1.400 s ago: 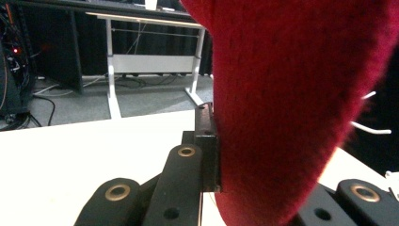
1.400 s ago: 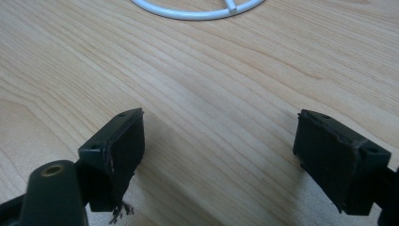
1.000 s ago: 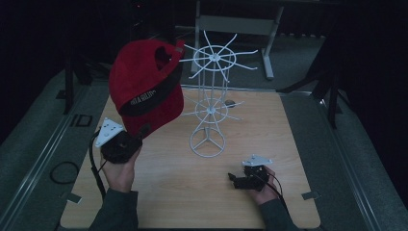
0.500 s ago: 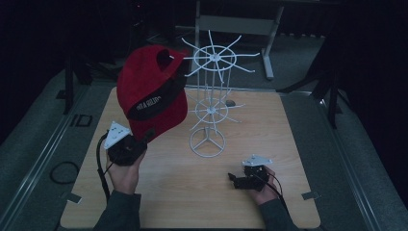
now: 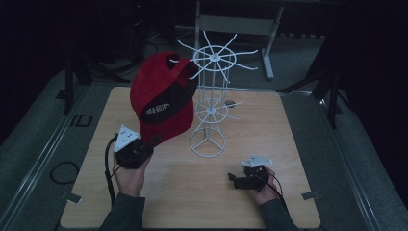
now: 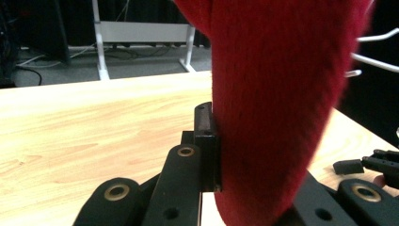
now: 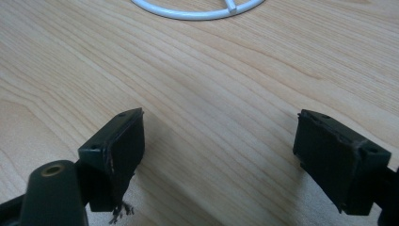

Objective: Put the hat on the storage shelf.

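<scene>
A red cap [image 5: 161, 96] with a black patch and white lettering is held up by its lower edge in my left gripper [image 5: 150, 143], which is shut on it. The cap's top reaches the left spokes of the upper wheel of a white wire rack [image 5: 211, 86]; I cannot tell whether it hangs on one. In the left gripper view, red fabric [image 6: 277, 94] is pinched at the gripper [image 6: 249, 155], and it hides the right jaw. My right gripper [image 5: 234, 181] rests low on the table, front right, open [image 7: 219, 146] with only bare wood between its jaws.
The rack's round base [image 5: 208, 142] stands mid-table, and its rim [image 7: 197, 14] lies just ahead of the right gripper. The wooden table [image 5: 274, 139] has dark floor and rails around it. A grey table frame [image 5: 235, 24] stands behind.
My left gripper has carried the cap to the right and slightly down, bringing it up against the rack's upper spokes. The right gripper has not moved.
</scene>
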Tool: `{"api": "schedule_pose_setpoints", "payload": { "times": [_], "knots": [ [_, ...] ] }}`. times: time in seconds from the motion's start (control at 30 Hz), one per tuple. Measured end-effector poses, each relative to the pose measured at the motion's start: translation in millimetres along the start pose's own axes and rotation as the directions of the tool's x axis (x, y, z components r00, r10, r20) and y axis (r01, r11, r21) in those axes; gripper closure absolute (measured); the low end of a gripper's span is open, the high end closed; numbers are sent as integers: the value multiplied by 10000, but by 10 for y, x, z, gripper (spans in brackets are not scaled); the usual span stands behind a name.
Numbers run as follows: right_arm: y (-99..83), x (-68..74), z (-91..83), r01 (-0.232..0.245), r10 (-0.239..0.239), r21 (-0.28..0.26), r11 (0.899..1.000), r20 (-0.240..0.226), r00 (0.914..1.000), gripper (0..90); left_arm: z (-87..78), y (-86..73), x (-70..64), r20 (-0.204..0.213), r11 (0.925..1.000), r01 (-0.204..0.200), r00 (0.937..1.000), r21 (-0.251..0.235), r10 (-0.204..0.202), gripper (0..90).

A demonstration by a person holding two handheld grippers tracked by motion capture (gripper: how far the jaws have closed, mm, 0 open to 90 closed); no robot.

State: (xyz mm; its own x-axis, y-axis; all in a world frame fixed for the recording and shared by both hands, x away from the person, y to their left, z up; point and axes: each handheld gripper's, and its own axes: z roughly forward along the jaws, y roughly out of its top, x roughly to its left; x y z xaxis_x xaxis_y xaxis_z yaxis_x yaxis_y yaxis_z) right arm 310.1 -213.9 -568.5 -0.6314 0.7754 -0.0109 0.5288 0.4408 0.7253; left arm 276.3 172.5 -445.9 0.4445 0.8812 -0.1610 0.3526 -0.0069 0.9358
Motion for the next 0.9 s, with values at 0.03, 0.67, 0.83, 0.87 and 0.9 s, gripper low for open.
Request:
{"api": "schedule_pose_setpoints", "payload": {
  "times": [0.03, 0.67, 0.83, 0.87, 0.9],
  "knots": [
    [0, 0, 0, 0, 0, -3, 10000, 1, 10000, 169, 11, -9, -5, -2, 10000, -21, 10000, 54, 21, 852],
    [0, -4, 0, 50, -50, 3, 10000, -3, 10000, 168, 110, -142, -21, 175, 9989, 153, 9997, 435, -161, 827],
    [0, -4, 0, 45, -45, -2, 10000, 0, 10000, 169, 120, -164, -19, 144, 9986, 29, 9999, 529, -37, 807],
    [0, -4, 0, 42, -42, 0, 10000, -4, 10000, 168, 121, -169, -18, 136, 9985, 12, 9999, 538, -19, 797],
    [0, -4, 1, 53, -53, -6, 10000, 0, 10000, 168, 123, -175, -18, 127, 9985, 29, 9999, 547, -36, 790]
  ]
}}
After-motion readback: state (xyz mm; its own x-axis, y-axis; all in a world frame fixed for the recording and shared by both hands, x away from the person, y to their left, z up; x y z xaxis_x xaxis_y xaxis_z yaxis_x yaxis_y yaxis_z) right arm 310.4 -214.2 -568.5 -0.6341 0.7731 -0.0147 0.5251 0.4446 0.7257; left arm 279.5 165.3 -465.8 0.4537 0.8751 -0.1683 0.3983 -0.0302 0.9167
